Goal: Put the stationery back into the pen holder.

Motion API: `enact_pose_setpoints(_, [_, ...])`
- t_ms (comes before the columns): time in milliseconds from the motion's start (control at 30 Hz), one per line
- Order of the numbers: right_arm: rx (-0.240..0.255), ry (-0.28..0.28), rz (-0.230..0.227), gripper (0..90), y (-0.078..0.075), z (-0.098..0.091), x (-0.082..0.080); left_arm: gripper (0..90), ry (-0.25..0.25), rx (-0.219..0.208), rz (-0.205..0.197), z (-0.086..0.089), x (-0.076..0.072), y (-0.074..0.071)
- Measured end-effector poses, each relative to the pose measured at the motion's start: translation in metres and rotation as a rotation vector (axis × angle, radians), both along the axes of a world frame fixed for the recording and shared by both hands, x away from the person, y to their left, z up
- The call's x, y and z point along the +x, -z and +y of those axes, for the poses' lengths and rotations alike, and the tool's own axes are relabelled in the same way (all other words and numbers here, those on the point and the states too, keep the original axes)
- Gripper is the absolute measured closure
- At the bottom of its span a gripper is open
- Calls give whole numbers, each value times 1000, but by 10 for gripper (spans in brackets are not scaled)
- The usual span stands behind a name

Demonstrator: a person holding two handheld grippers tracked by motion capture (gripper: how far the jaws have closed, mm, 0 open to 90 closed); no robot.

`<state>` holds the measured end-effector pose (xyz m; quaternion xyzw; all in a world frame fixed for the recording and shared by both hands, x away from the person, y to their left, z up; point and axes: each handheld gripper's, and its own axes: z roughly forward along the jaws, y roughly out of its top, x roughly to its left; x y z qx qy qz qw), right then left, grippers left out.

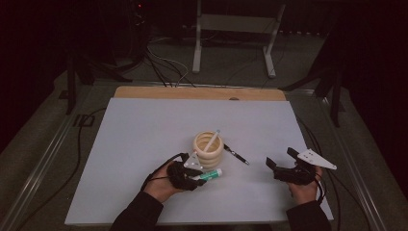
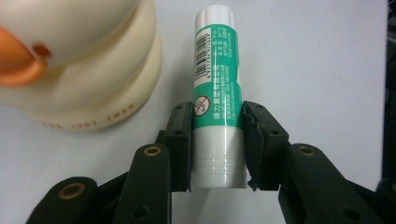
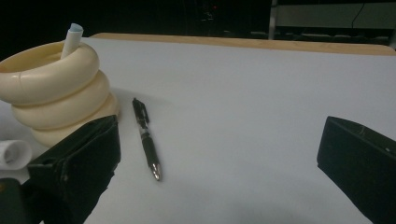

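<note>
A green and white glue stick (image 2: 218,93) lies on the white mat, and my left gripper (image 2: 217,116) is shut on its lower half, both pads pressed to its sides. In the high view the left gripper (image 1: 198,178) and the glue stick (image 1: 210,174) sit just in front of a cream ringed holder (image 1: 208,150) with a white pen (image 1: 212,139) standing in it. The holder (image 2: 84,70) is close on the left of the left gripper view. A black pen (image 1: 236,155) lies right of the holder. My right gripper (image 1: 280,157) rests open further right, nothing between its jaws.
The white mat (image 1: 144,144) covers a wooden table whose far edge (image 1: 199,93) shows. Behind the table stand a metal frame (image 1: 231,43) and floor cables. In the right gripper view the black pen (image 3: 146,137) lies beside the holder (image 3: 56,93), ahead of the right gripper (image 3: 219,154).
</note>
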<state>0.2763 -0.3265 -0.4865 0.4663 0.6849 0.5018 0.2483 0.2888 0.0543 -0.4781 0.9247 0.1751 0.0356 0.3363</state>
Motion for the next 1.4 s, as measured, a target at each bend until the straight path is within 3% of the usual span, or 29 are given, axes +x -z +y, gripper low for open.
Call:
enact_pose_setpoints(400, [0, 0, 0, 0, 0, 0, 0, 661, 26, -21, -13, -3, -1, -18])
enact_pose_setpoints(733, [0, 1, 3, 0, 0, 0, 0, 661, 11, -57, -33, 2, 4, -34])
enact_pose_setpoints(1400, [1, 5, 11, 0, 0, 0, 0, 660, -15, -67, -96, 14, 15, -61])
